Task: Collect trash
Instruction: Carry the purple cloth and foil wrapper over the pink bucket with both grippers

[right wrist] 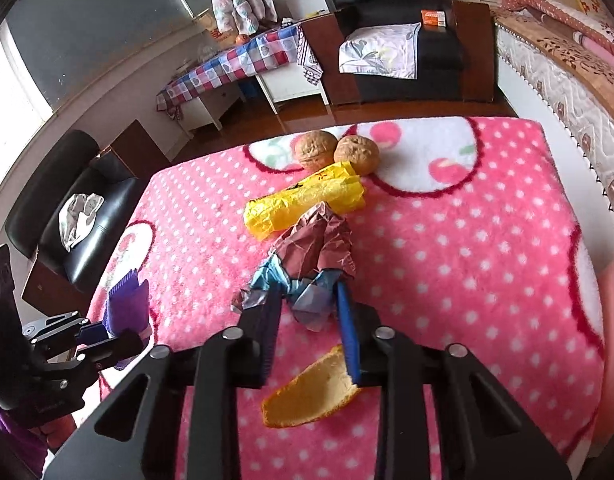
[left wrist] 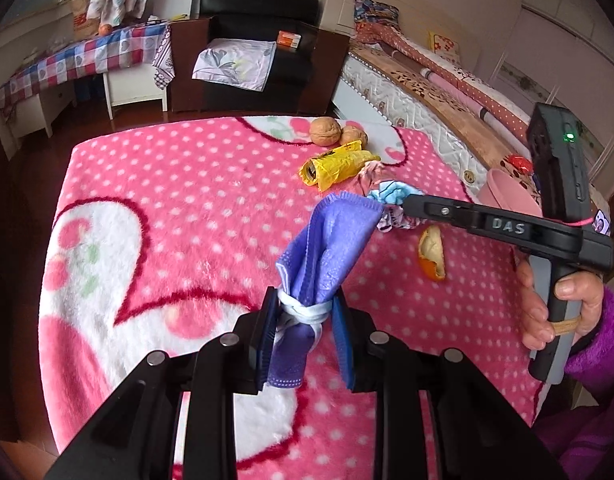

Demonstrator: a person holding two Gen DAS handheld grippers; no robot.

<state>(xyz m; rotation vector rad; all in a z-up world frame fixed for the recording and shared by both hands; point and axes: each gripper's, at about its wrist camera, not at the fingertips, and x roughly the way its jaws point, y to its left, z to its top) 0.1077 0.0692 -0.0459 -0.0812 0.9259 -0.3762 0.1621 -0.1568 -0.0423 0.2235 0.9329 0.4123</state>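
Left gripper (left wrist: 303, 320) pinched a purple mask (left wrist: 327, 240) above the pink blanket (left wrist: 167, 200), right gripper (right wrist: 307, 300) clamped a crumpled wrapper (right wrist: 319, 244), orange peel (right wrist: 307, 396) beneath, pink bin (left wrist: 507, 196) only in left view, open blanket leftward.

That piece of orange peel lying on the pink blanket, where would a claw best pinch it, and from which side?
Probably from above, across its narrow width near the middle. The orange peel lies as a curved boat-shaped strip, pale inside facing up, so its two raised long edges give the fingers something to close on. The right claw sits nearest but already holds a crumpled wrapper.
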